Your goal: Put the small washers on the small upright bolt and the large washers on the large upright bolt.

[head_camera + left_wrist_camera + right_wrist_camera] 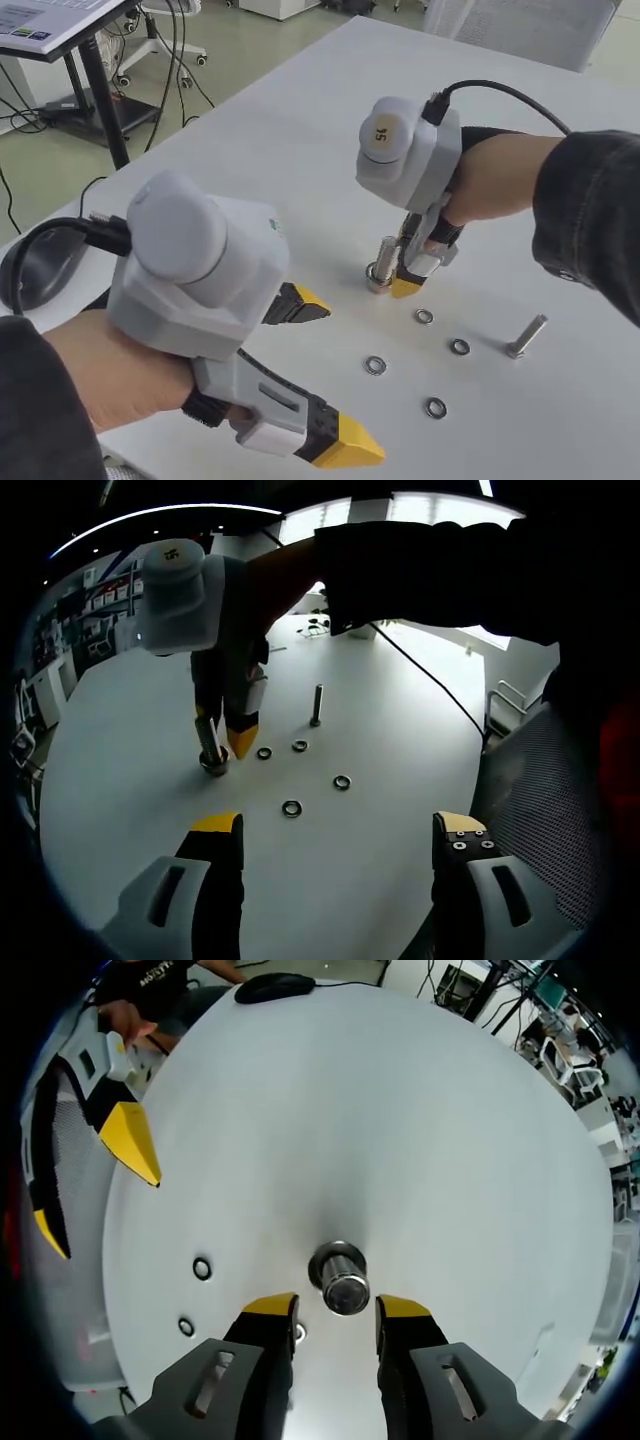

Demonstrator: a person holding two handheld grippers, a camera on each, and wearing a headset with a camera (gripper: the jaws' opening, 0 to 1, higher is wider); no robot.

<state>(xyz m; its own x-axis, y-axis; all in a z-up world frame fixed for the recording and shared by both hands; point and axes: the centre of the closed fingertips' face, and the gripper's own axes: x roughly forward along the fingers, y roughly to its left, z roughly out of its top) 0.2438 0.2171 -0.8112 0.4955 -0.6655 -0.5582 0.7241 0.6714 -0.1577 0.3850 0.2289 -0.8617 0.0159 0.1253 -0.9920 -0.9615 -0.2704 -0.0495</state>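
Squarely in the gap of the right gripper [337,1312], just ahead of its yellow tips, stands the large shiny steel upright bolt [341,1280], seen end-on. The jaws are parted a little wider than the bolt, gripping nothing that shows; whether they touch it is unclear. To the left of those jaws, four small silver ring washers [424,316] lie flat and scattered on the white table [300,150]. Beyond them, the slim steel upright bolt [316,705] stands on its head. The left gripper [335,370] hovers well back from the washers, jaws spread wide and empty.
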